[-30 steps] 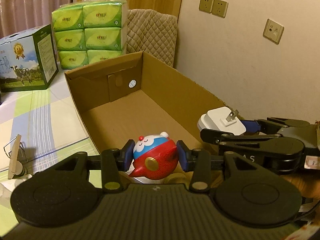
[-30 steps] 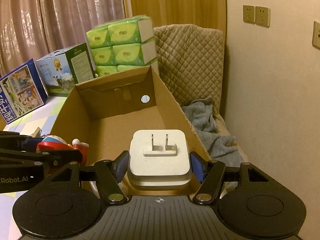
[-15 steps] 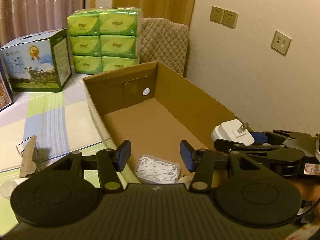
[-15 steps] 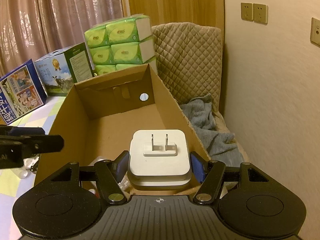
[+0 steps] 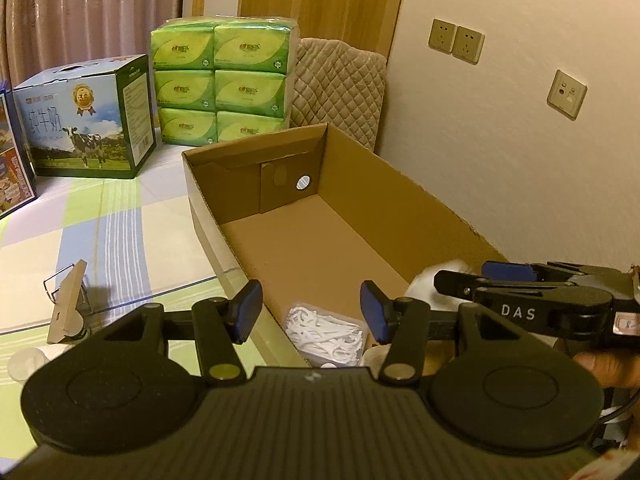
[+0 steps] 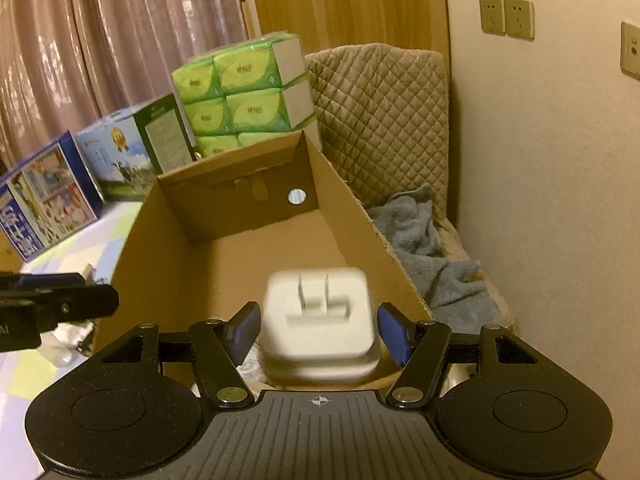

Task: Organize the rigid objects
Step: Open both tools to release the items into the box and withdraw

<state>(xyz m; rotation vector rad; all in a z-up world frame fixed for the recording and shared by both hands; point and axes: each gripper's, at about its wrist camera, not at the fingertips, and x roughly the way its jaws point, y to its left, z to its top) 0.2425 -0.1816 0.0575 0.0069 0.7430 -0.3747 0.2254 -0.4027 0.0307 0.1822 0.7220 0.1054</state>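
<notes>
Between the right gripper (image 6: 319,330) jaws sits the white plug charger (image 6: 318,312), prongs up and facing the camera. It is smeared with blur while the fingers are sharp, so I can't tell whether the pads actually press on it or it's slipping free. Jaws are at a middling width, about as wide as the charger.

Straight beyond and below is the cardboard box (image 6: 260,256). Its long axis runs directly away from the claw, and the far half of the floor is bare. The charger hangs over the near end, inside the right wall. The placing move looks like a plain drop or lower with no sideways shift needed. The right hand is the one on it.

The left gripper (image 5: 311,314) is spread fairly wide with nothing between the pads, over the box's near left wall. A bag of white floss picks (image 5: 326,334) lies on the box floor just under it.

Further out are the green tissue packs (image 6: 244,96) and the milk carton (image 5: 84,120) behind the box, and a grey towel (image 6: 432,256) to its right.
</notes>
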